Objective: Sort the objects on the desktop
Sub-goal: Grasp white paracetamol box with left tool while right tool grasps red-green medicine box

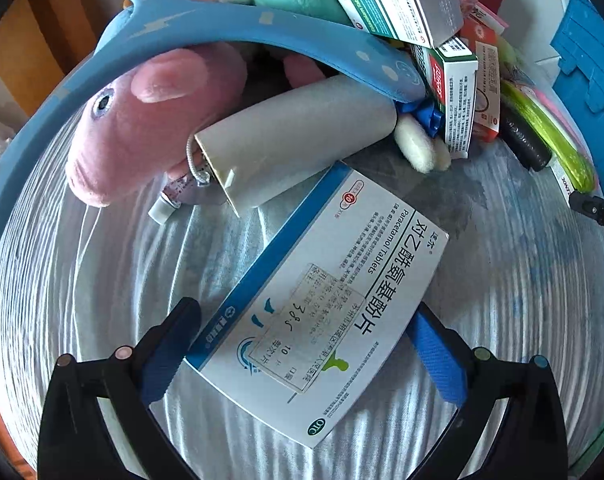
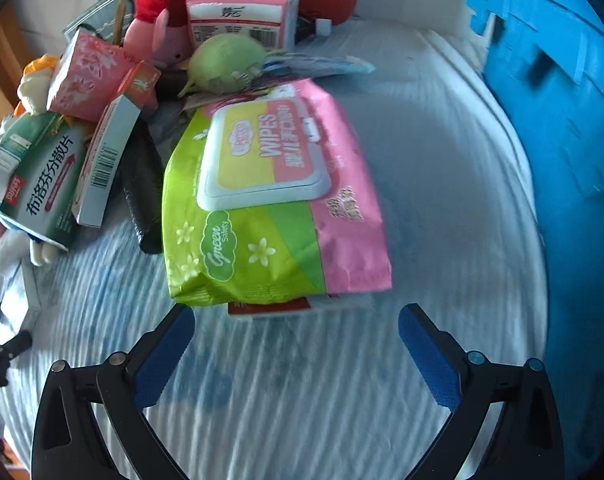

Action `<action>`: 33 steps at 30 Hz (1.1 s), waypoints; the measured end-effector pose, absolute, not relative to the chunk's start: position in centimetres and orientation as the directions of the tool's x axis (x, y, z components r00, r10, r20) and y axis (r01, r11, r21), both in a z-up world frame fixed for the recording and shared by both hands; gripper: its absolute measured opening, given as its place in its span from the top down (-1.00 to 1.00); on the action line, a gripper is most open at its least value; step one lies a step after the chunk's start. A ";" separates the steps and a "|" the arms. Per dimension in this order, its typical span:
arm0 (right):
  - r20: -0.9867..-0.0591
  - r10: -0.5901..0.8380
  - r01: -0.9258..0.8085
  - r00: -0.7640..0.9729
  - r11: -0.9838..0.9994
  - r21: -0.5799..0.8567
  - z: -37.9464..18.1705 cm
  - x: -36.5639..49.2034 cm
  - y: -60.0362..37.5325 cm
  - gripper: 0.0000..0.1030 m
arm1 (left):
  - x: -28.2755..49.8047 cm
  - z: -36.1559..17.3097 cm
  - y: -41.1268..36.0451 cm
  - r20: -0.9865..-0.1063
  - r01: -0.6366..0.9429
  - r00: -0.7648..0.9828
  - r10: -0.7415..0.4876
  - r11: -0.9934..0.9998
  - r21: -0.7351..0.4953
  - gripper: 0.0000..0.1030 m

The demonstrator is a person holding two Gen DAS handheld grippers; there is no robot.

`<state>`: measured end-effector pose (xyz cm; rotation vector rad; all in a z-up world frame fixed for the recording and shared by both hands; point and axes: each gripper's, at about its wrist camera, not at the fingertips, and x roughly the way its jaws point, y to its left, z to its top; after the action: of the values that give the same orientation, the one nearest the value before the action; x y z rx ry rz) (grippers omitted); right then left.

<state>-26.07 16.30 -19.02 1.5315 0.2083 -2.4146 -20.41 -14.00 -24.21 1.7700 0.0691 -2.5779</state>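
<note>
Between left hand-held gripper (image 1: 302,344) fingers: one paracetamol box (image 1: 322,300).

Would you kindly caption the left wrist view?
Left gripper clamps a white-and-blue paracetamol tablet carton above striped cloth, beside a pink plush toy.

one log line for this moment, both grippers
left gripper: shut on paracetamol box | right gripper: open, empty, facing wipes pack | surface: striped cloth

Glossy cardboard medicine box (image 1: 318,300), crinkly shiny plastic wipes pack (image 2: 270,208), ribbed cloth cover (image 2: 442,160).
</note>
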 end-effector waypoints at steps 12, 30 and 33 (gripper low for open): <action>-0.922 -0.153 0.338 -0.354 -0.941 0.026 -18.2 -22.0 16.2 -0.38 | -18.0 -23.8 -14.3 -0.936 0.097 -0.348 0.045 -0.992 -0.083 -0.76; -0.963 -0.137 0.402 -0.233 -0.915 0.032 -16.9 -14.1 18.4 -0.74 | -12.1 -23.9 -13.9 -0.946 0.039 -0.323 0.034 -0.998 -0.049 -0.76; -0.964 -0.106 0.391 -0.242 -0.920 0.003 -17.5 -14.8 17.7 -0.74 | -11.9 -23.8 -14.0 -0.945 0.031 -0.326 0.019 -0.999 -0.030 -0.69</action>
<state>-14.82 17.65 -17.50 1.6992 0.3428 -2.2255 -11.93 -14.04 -23.81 1.8188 0.0669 -2.5515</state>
